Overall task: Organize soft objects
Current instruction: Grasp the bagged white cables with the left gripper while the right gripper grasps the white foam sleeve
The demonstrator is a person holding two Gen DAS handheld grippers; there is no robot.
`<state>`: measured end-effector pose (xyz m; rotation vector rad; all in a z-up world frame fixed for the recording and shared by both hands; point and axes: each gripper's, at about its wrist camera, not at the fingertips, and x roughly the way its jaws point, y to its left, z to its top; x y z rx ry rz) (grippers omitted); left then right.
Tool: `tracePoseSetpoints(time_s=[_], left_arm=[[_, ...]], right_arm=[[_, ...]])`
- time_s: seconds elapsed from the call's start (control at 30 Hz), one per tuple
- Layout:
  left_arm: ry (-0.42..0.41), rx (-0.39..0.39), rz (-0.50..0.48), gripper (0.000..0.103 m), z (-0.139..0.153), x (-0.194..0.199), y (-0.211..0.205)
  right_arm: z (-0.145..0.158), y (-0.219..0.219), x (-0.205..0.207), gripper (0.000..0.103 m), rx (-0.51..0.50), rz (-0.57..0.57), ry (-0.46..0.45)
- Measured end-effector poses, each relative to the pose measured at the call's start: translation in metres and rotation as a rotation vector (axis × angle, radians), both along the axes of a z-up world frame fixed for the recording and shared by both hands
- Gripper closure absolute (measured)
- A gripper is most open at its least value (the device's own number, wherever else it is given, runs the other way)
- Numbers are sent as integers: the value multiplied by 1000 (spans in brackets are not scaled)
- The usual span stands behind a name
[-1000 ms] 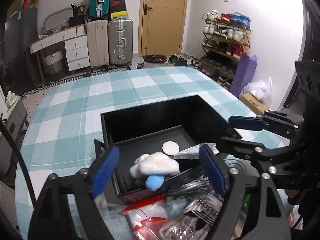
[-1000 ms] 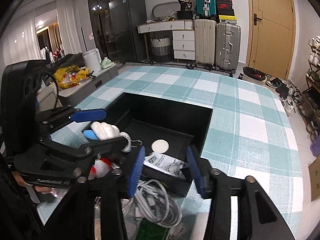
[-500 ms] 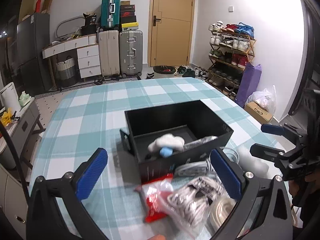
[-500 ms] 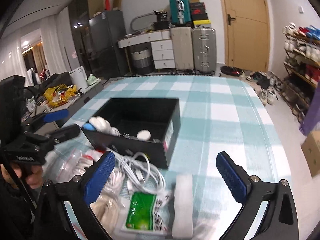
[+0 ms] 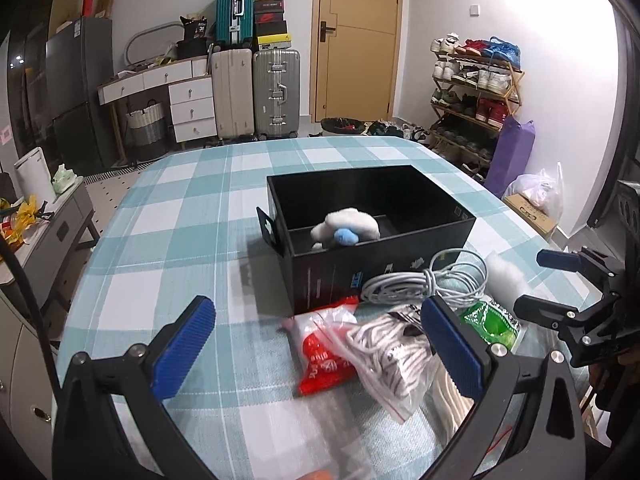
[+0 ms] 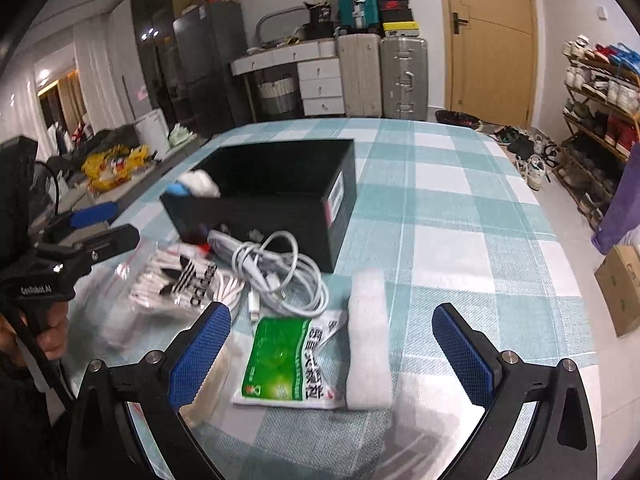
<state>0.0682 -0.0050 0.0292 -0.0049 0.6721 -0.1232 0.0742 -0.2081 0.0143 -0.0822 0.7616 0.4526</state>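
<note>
In the left wrist view the left gripper (image 5: pixel 318 346) fills the lower part of the frame, its blue-padded jaws spread wide with nothing pressed between them. Between and beyond the pads lies a clutter on the teal checked tablecloth (image 5: pixel 176 216): a red packet (image 5: pixel 326 354) at centre, and to its right a clear bag of white striped cloth (image 5: pixel 390 350), partly covered by the right-hand pad. Above these a coiled white cable (image 5: pixel 430 278) leans against the near wall of the black box (image 5: pixel 372 258) at mid-frame. Inside the box, near its left end, sits a white plush toy with a blue part (image 5: pixel 346 228). A white fluffy pad (image 5: pixel 506 276) lies at right, just beside the cable. The right gripper (image 5: pixel 538 284) enters from the right edge.

In the right wrist view the right gripper (image 6: pixel 330 348) also stands wide, gripping nothing. Between its pads, low in the frame, lie a green-and-white packet (image 6: pixel 286 360) and, touching its right edge, the white fluffy pad. Above them the cable sprawls in front of the box; the bagged cloth with black stripes sits to the left, blurred, so its contents may be socks or laces. The left gripper (image 6: pixel 100 224) shows at the left edge, held by a hand (image 6: pixel 48 334). Suitcases (image 5: pixel 256 92) and a shoe rack (image 5: pixel 474 92) stand beyond the table.
</note>
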Motion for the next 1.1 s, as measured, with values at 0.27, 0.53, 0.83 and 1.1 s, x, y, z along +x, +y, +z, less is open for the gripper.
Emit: tracePoseSetpoints(time_s=[0.27, 0.53, 0.83, 1.1], left_arm=[[3, 25, -13, 0, -6, -5, -6], [33, 24, -55, 0, -10, -6, -10], [62, 42, -89, 0, -16, -2, -23], [85, 54, -116, 0, -21, 5, -34]], right_arm=[[-12, -9, 9, 1, 13, -29, 54], [-20, -16, 17, 13, 20, -51, 89], [-25, -16, 20, 22, 29, -46, 113], [-32, -14, 25, 35, 47, -45, 142]])
